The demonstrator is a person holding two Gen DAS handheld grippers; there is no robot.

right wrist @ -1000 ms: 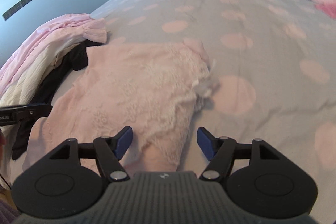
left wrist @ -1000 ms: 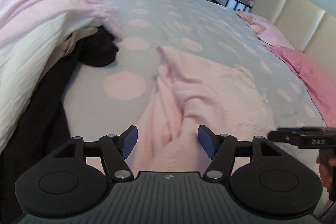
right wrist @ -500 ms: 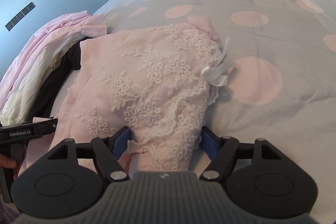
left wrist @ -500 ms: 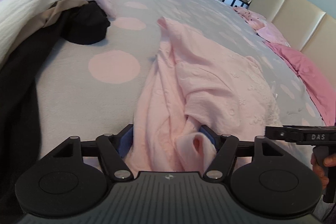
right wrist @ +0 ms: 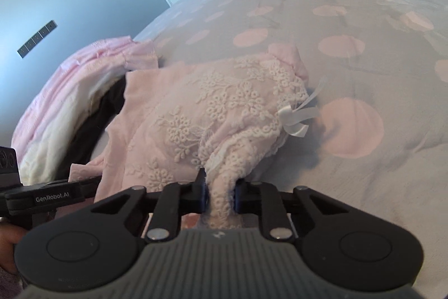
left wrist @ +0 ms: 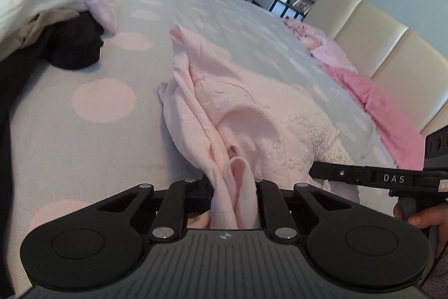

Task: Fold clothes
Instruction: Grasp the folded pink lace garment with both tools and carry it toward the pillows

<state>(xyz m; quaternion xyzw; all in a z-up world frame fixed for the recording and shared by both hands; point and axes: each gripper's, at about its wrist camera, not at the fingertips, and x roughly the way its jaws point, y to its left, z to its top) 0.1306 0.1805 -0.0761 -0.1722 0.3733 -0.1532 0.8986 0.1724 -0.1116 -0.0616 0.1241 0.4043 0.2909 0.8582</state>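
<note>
One pink lace garment lies on the bed; left gripper and right gripper are each closing, clamped on its near edge.

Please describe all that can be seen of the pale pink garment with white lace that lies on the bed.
The pale pink garment is soft thin cloth, with white floral lace over one part and a small white ribbon bow at its edge. It lies crumpled, not yet folded, on the grey bedspread with pink dots. The left gripper pinches a plain bunched edge, the right gripper a lace edge; both sets of jaws are closing on the cloth. A pile of other clothes lies beside it.
</note>
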